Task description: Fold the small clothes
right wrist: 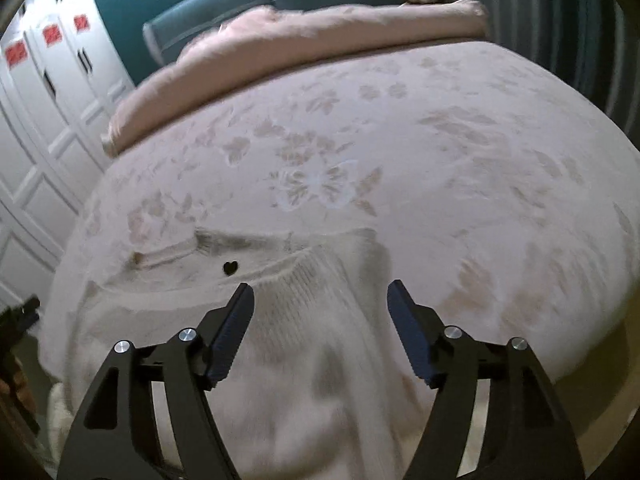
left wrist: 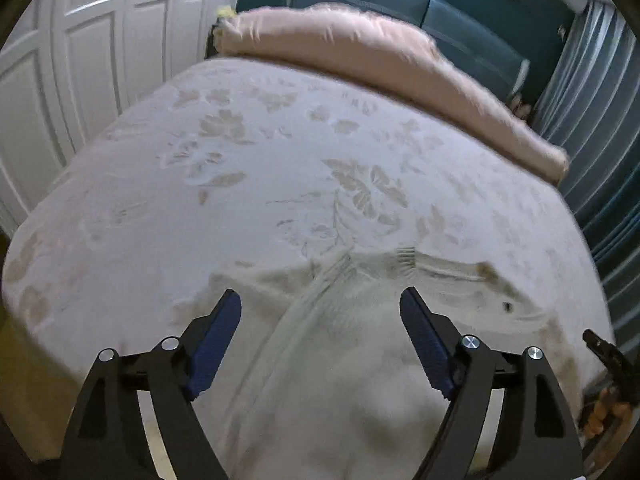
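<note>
Dim, soft indoor light with a cool cast in both wrist views; no glare and only faint shadows. Motion blur smears the bed [left wrist: 280, 184] and the pale garment [right wrist: 320, 360]. Fisheye distortion bows the edges, and the corners are vignetted black.

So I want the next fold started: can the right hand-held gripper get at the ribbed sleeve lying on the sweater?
Probably yes. The right hand-held gripper is open with nothing between its fingers, and the ribbed sleeve lies uncovered on the sweater just ahead of it.
</note>
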Action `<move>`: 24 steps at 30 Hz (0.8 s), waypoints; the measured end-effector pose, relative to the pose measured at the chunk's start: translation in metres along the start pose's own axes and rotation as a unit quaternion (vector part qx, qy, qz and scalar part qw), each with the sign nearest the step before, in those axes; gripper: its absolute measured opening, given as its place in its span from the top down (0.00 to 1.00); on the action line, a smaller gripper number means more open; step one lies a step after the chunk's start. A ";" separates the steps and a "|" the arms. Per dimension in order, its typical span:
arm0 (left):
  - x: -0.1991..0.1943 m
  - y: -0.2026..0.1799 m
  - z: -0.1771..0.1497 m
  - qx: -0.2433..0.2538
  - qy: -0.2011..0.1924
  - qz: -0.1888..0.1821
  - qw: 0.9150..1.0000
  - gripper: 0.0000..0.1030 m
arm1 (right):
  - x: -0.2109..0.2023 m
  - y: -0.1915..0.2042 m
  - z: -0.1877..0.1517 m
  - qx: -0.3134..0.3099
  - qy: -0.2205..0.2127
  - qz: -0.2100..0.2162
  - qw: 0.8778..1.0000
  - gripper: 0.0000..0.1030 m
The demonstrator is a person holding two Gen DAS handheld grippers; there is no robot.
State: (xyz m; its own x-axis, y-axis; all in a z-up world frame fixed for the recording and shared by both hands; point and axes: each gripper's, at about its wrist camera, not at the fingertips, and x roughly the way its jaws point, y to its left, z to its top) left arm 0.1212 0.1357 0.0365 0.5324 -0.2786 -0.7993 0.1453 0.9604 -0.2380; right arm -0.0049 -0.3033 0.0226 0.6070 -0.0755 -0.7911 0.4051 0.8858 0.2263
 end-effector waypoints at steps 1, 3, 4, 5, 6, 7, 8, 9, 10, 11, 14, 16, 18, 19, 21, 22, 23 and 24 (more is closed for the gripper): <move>0.017 -0.005 0.003 0.003 0.012 -0.004 1.000 0.23 | 0.019 0.004 0.003 -0.002 0.015 -0.007 1.000 0.35; 0.048 -0.008 0.002 -0.004 0.043 0.001 0.999 0.23 | 0.039 0.008 -0.001 -0.010 0.037 -0.018 0.999 0.35; 0.059 -0.006 0.001 -0.007 0.056 -0.004 0.998 0.25 | 0.045 0.010 -0.003 -0.015 0.042 -0.020 0.999 0.37; 0.071 -0.002 -0.001 -0.020 0.069 -0.005 0.997 0.26 | 0.051 0.013 -0.005 -0.020 0.048 -0.023 0.998 0.40; 0.078 0.003 -0.003 -0.031 0.080 -0.011 0.996 0.33 | 0.054 0.013 -0.007 -0.024 0.051 -0.028 0.998 0.51; 0.085 0.008 -0.007 -0.043 0.094 -0.020 0.994 0.52 | 0.056 0.014 -0.008 -0.029 0.057 -0.033 0.997 0.69; 0.092 0.014 -0.009 -0.054 0.111 -0.026 0.992 0.59 | 0.057 0.014 -0.008 -0.030 0.061 -0.035 0.997 0.82; 0.091 0.017 -0.009 -0.053 0.109 -0.027 0.992 0.78 | 0.054 0.012 -0.005 -0.024 0.061 -0.025 0.998 0.88; 0.087 0.020 -0.006 -0.050 0.102 -0.038 0.993 0.94 | 0.048 0.009 -0.002 -0.017 0.055 -0.015 0.998 0.90; 0.078 0.021 0.001 -0.048 0.093 -0.059 0.993 0.94 | 0.036 0.006 0.006 -0.003 0.033 0.011 0.999 0.91; 0.042 0.019 0.025 -0.046 0.035 -0.080 0.995 0.94 | -0.008 0.001 0.035 0.029 -0.046 0.078 0.995 0.92; 0.027 0.020 0.040 -0.048 0.007 -0.075 0.996 0.94 | -0.024 -0.005 0.048 0.052 -0.083 0.104 0.990 0.92; 0.031 0.021 0.050 -0.044 -0.004 -0.056 0.997 0.94 | -0.016 -0.014 0.055 0.061 -0.092 0.091 0.990 0.91; 0.039 0.021 0.050 -0.038 0.003 -0.046 0.998 0.94 | 0.007 -0.019 0.053 0.059 -0.071 0.067 0.993 0.91; 0.077 0.021 0.039 -0.026 0.048 -0.014 0.998 0.94 | 0.056 -0.028 0.042 0.068 -0.007 0.041 0.997 0.91; 0.092 0.023 0.031 -0.024 0.071 -0.002 0.997 0.94 | 0.088 -0.034 0.030 0.075 0.042 0.019 0.996 0.91; 0.109 0.026 0.020 -0.027 0.089 0.011 0.996 0.94 | 0.103 -0.037 0.024 0.075 0.059 0.011 0.995 0.91; 0.117 0.028 0.012 -0.031 0.088 0.017 0.996 0.93 | 0.108 -0.038 0.019 0.074 0.059 0.013 0.995 0.91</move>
State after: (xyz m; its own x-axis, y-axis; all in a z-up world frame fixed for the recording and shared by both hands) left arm 0.1973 0.1300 -0.0567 0.3816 -0.2478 -0.8905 0.0740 0.9685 -0.2378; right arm 0.0583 -0.3544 -0.0607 0.5378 0.0083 -0.8430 0.4923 0.8087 0.3220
